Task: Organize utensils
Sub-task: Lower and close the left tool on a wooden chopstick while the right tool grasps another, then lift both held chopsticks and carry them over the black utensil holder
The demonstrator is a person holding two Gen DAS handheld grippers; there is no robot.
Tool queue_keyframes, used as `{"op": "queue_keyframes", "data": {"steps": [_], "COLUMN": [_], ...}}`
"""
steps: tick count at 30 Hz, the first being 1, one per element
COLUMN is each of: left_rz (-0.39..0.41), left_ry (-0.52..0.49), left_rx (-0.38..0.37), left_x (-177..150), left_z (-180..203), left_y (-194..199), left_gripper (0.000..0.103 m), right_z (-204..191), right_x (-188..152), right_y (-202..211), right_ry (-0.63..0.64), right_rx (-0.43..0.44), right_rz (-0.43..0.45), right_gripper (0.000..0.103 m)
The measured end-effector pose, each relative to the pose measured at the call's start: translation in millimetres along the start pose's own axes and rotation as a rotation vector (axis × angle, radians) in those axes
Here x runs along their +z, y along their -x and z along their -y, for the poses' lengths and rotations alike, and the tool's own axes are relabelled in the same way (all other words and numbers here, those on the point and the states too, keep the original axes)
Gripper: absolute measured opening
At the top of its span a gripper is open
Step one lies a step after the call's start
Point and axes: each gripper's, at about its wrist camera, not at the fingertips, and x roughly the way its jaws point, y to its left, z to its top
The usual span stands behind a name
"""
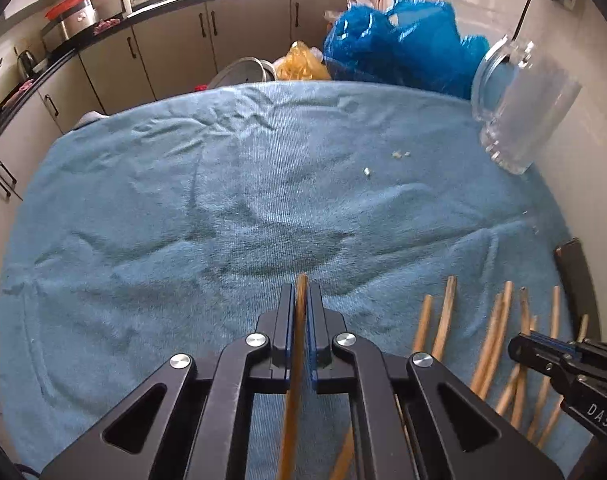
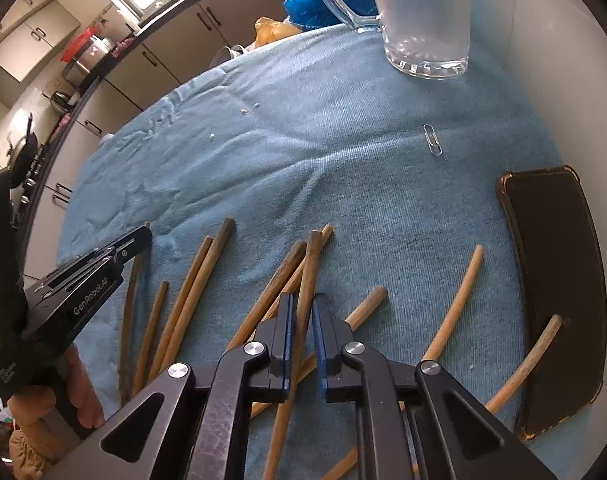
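Observation:
Several wooden chopsticks lie scattered on a blue towel; they also show at the lower right of the left wrist view. My left gripper is shut on one chopstick, held just above the towel. It shows in the right wrist view at the left. My right gripper has its jaws closed around another chopstick in the pile. It shows in the left wrist view at the right. A clear glass mug stands at the towel's far right; it also shows in the right wrist view.
A black phone lies at the towel's right edge with a chopstick resting on it. A paperclip lies near the mug. Blue plastic bags and a yellow bag sit behind the towel. Kitchen cabinets run beyond.

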Motion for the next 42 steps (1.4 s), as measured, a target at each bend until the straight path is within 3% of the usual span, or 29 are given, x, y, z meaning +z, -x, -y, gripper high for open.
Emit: {"op": "queue_keyframes", "data": {"steps": [9,18,31,35,42], "left_rz": [0.099,0.216,0.471,0.557,0.627], "left_ry": [0.052,0.085,0.123,0.155,0.205], "left_rx": [-0.07,-0.146,-0.258,-0.245,-0.215], "left_x": [-24.1,-75.7,-161.6,-184.1,-213.4], "left_z": [1.6,-0.2,-28.5,-44.4,-77.3], "left_y": [73.7,154.1,283.5,316.5,353.0], "left_gripper": [0.005,0.005,0.005,0.005,0.005], "right_z": [-21.0,-45.9,-81.3,-100.9,-137.3], "right_x": [-35.0,-97.4,-167.1,-176.2,-188.0], "right_y": [72.2,133.6,185.1,195.3,202.2], "right_ry": [0.07,0.14,0.232,0.265,0.334], "right_rx": [0.039,0.067,0.101,0.114,0.137], "right_rz": [0.15,0.3,0.437,0.479,0.532], "right_gripper": [0.007,0.007,0.007,0.007,0.007]}}
